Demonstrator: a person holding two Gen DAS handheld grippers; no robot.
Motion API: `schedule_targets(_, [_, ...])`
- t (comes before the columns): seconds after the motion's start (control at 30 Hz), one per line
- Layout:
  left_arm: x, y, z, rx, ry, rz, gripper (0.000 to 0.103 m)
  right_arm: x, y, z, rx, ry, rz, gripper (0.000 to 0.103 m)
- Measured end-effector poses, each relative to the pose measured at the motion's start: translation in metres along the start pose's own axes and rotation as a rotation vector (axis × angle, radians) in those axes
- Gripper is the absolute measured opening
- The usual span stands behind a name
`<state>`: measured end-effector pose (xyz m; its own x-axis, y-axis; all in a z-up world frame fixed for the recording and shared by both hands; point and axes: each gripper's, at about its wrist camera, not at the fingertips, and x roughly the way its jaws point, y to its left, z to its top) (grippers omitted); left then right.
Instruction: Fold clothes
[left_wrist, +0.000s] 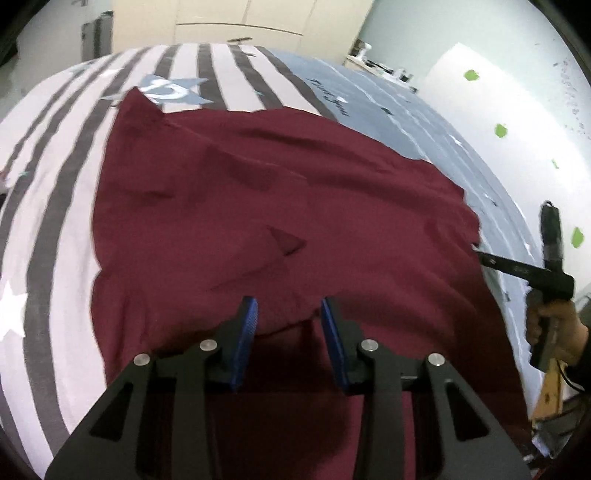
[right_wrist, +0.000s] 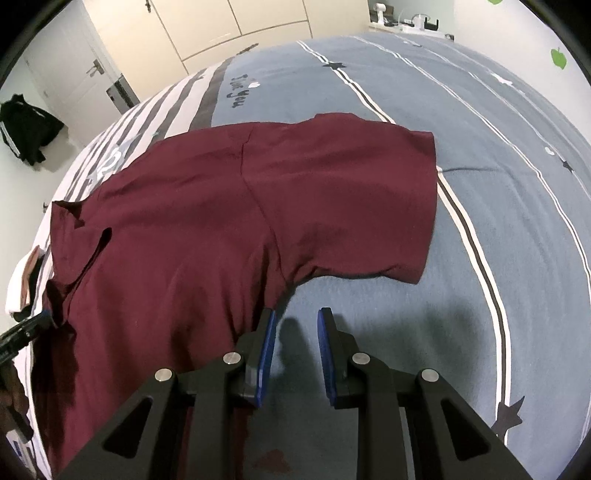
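Note:
A maroon short-sleeved shirt (left_wrist: 258, 184) lies spread on the bed, one sleeve (right_wrist: 369, 184) stretched out to the right. My left gripper (left_wrist: 290, 321) points down at the shirt's near part. Its blue pads stand apart on either side of a raised fold of cloth, not pinching it flat. In the right wrist view the left gripper (right_wrist: 40, 319) sits at the shirt's left edge. My right gripper (right_wrist: 297, 321) is open over bare bedcover just under the sleeve's armpit. Its left pad (right_wrist: 267, 332) brushes the shirt's side edge. In the left wrist view the right gripper (left_wrist: 480, 255) shows at the shirt's right edge, held by a hand (left_wrist: 554, 325).
The bedcover (right_wrist: 480, 184) is blue-grey with white lines on one half and grey-and-white striped (left_wrist: 55, 184) on the other. Folded pale clothes (right_wrist: 26, 280) lie at the bed's left edge. A black garment (right_wrist: 26, 129) lies on the floor by the door, with wardrobes (right_wrist: 240, 22) behind.

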<state>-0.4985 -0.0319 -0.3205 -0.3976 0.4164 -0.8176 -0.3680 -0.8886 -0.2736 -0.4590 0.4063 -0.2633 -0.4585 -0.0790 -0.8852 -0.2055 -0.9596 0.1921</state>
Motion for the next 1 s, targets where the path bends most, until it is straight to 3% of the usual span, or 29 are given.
schedule_targets(0.17, [0.004, -0.006, 0.004, 0.050, -0.031, 0.064, 0.042, -0.001, -0.003, -0.001, -0.004, -0.001, 0.001, 0.021])
schedule_targets(0.33, [0.015, -0.019, 0.015, 0.089, -0.031, 0.096, 0.042, -0.001, -0.005, -0.003, -0.007, -0.001, -0.002, 0.021])
schedule_targets(0.53, [0.023, -0.015, 0.028, 0.088, -0.032, 0.225, 0.040, 0.000, -0.004, -0.006, 0.001, -0.001, 0.003, 0.021])
schedule_targets(0.6, [0.026, -0.016, 0.026, 0.109, -0.013, 0.217, 0.007, 0.001, -0.005, -0.007, 0.003, 0.003, 0.007, 0.021])
schedule_targets(0.77, [-0.006, -0.029, -0.007, 0.090, -0.024, 0.148, 0.005, 0.000, -0.006, -0.009, 0.010, -0.002, 0.014, 0.021])
schedule_targets(0.87, [-0.020, -0.029, -0.031, 0.046, 0.009, 0.128, 0.008, 0.000, -0.007, -0.010, 0.016, -0.002, 0.017, 0.021])
schedule_targets(0.93, [-0.027, -0.027, -0.041, 0.012, 0.023, 0.090, 0.014, 0.000, -0.008, -0.010, 0.021, -0.001, 0.016, 0.021])
schedule_targets(1.0, [-0.032, -0.028, -0.046, 0.013, 0.030, 0.084, 0.027, 0.000, -0.009, -0.009, 0.022, -0.002, 0.018, 0.021])
